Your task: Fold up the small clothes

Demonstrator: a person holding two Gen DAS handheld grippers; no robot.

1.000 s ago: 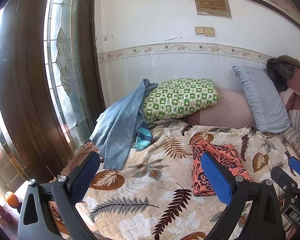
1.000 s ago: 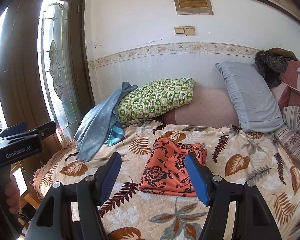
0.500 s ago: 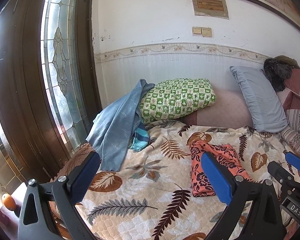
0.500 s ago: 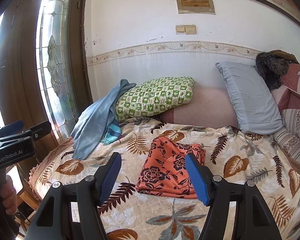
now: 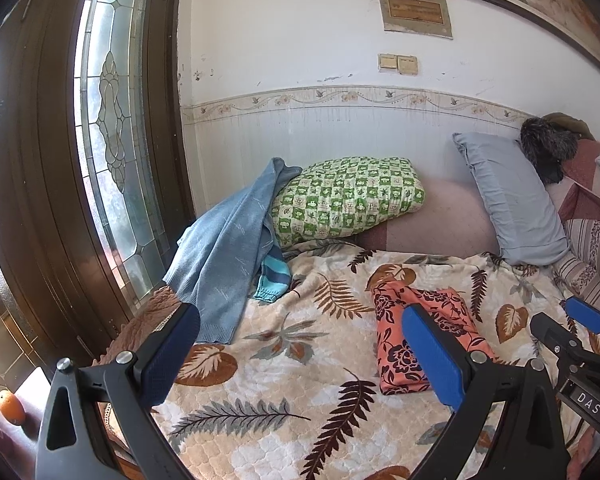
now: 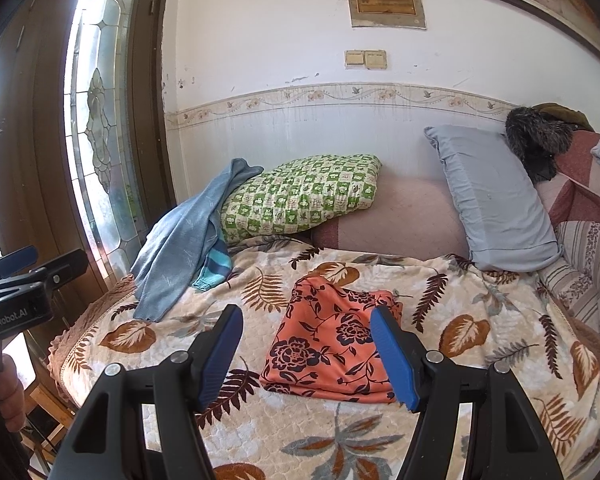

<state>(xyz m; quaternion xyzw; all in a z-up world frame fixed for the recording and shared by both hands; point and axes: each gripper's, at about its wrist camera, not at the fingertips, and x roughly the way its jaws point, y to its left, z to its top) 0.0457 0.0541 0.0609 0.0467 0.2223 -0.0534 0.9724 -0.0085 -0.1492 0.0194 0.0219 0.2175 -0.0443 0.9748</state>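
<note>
View drifted left, one folded orange garment (image 6: 332,344), two pillows

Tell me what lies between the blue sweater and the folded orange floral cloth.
Only bare leaf-print blanket separates blue sweater from orange floral cloth, per right wrist view.

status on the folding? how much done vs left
Done: the orange floral garment lies folded in a compact stack on the leaf-print blanket.
In hand: nothing. The left claw and right claw both hover open and empty above the bed.
Left: the blue sweater is draped unfolded against the green checked pillow, with a turquoise striped piece poking out beneath it. Probably those come next.
</note>
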